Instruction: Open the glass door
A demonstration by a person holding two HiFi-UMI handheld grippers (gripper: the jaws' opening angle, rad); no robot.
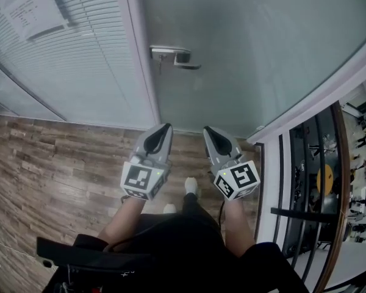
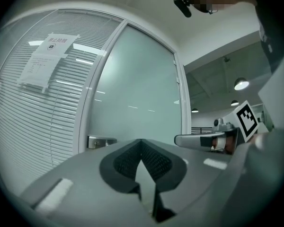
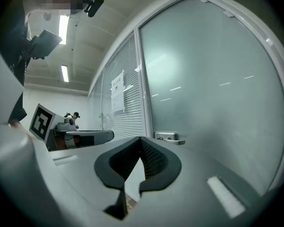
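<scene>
Frosted glass door (image 1: 256, 47) is standing straight ahead of the person, filling the top centre & right of the head view. Its metal lever handle (image 1: 175, 57) is sitting at the door's left edge, right by the white frame post (image 1: 140, 54), w/ the lever pointing toward the glass side.

Both grippers are hanging below the handle, well apart from it & not touching the door. Left gripper (image 1: 166, 127) is pointing at the door's foot, jaws pressed together w/ nothing btwn them. In its own view the dark pads (image 2: 125, 162) are meeting at the tip. Right gripper (image 1: 207, 129) is riding near it, approx parallel, jaws likewise closed & empty, its pads (image 3: 154, 161) meeting too. Marker cubes (image 1: 140, 179) are facing up toward the head cam.

Left of the post, a window w/ white blinds (image 1: 79, 66) is carrying a paper notice (image 1: 36, 11). Wood-look floor (image 1: 55, 170) is running under the person, whose white shoes (image 1: 191, 187) are showing btwn the forearms. At right, a dark railing (image 1: 299, 212) is crossing beyond the door frame.
</scene>
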